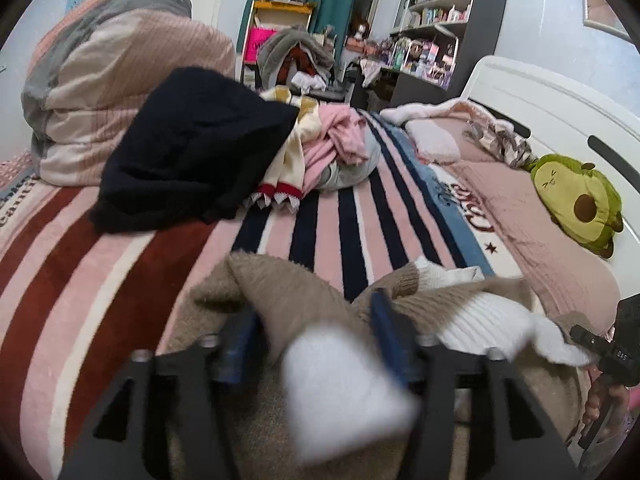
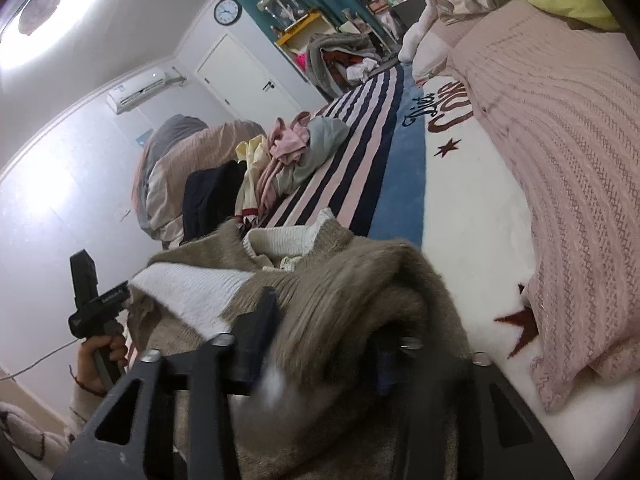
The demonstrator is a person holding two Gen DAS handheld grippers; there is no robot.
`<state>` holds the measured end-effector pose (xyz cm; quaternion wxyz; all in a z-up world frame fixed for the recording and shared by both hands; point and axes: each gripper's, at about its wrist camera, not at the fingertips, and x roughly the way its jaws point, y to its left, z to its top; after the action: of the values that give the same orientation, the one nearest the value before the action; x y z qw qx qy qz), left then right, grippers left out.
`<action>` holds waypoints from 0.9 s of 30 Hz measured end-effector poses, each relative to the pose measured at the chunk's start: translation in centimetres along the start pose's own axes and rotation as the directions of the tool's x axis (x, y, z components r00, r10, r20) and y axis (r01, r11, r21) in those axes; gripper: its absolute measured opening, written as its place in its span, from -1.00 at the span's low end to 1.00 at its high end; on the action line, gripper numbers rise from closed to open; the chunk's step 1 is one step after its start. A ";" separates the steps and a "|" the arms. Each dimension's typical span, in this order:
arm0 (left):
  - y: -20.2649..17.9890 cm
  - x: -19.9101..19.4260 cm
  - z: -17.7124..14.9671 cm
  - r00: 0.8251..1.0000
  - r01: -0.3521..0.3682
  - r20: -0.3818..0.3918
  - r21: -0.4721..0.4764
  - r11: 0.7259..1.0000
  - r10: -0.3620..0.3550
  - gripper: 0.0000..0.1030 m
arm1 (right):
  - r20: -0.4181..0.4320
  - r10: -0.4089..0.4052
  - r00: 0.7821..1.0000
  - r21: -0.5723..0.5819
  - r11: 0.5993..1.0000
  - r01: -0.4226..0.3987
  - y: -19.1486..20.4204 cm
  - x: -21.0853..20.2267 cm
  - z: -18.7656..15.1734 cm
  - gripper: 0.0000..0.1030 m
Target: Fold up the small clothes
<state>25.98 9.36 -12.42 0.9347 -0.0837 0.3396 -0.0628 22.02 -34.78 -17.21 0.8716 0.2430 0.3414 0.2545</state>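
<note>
A small beige and white knit sweater lies on the striped blanket in front of me. My left gripper has beige fabric and a blurred white cuff between its blue fingers; the gap is fairly wide. In the right wrist view the sweater is bunched between the fingers of my right gripper, and its white collar is beyond. The right gripper shows at the right edge of the left wrist view, and the left gripper at the left of the right wrist view.
A pile of clothes lies further up the bed: a black garment, a cream one, pink ones. A rolled quilt sits at the left. An avocado plush and a pink pillow lie at the right.
</note>
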 end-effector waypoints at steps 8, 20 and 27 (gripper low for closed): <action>1.0 -4.1 0.1 0.998 0.020 0.063 -0.015 1.000 -0.019 0.17 | 0.022 -0.073 0.997 -0.054 0.996 0.074 1.9 -2.9 1.3 0.40; 2.8 -6.6 -4.8 0.995 0.094 -0.020 -0.106 0.990 -0.097 0.49 | -0.041 -0.084 0.996 -0.099 0.992 0.080 5.4 -3.8 -1.0 0.44; 5.1 -5.8 -9.6 0.985 0.115 -0.097 -0.256 0.960 -0.144 0.62 | -0.134 -0.006 0.991 -0.155 0.988 -0.015 9.5 -1.4 -3.3 0.44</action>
<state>15.75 14.28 -17.07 0.8896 -0.2190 0.3917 -0.0855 16.08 -27.71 -13.05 0.8623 0.1572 0.3780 0.2980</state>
